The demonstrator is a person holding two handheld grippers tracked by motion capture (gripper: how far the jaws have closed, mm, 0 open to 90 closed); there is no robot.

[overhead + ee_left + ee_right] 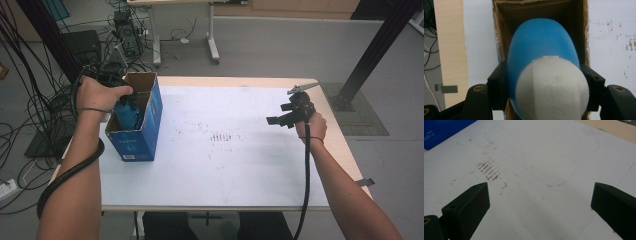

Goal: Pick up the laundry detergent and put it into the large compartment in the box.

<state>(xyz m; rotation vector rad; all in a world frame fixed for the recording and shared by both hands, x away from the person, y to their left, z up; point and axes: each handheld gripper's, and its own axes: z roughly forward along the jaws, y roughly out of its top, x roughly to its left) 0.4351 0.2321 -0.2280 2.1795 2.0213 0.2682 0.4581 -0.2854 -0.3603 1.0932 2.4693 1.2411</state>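
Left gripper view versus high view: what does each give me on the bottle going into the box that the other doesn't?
Left gripper view alone: the pads pressing the blue bottle's sides, its white cap nearest the camera, and the box's brown inner walls.
High view alone: the right gripper open over the white table, apart from the box.
Both: the bottle partly inside the open-topped box.

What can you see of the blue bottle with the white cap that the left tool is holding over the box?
The smooth blue plastic bottle with a rounded white cap has an oval, matte body with a faint seam down its middle. The cap looks faceted, with a faint embossed mark. The left tool clamps it from both sides just below the cap. It points bottom-first into the open blue cardboard box, cap toward the camera, and is partly inside; whether it touches the brown inner walls cannot be told.
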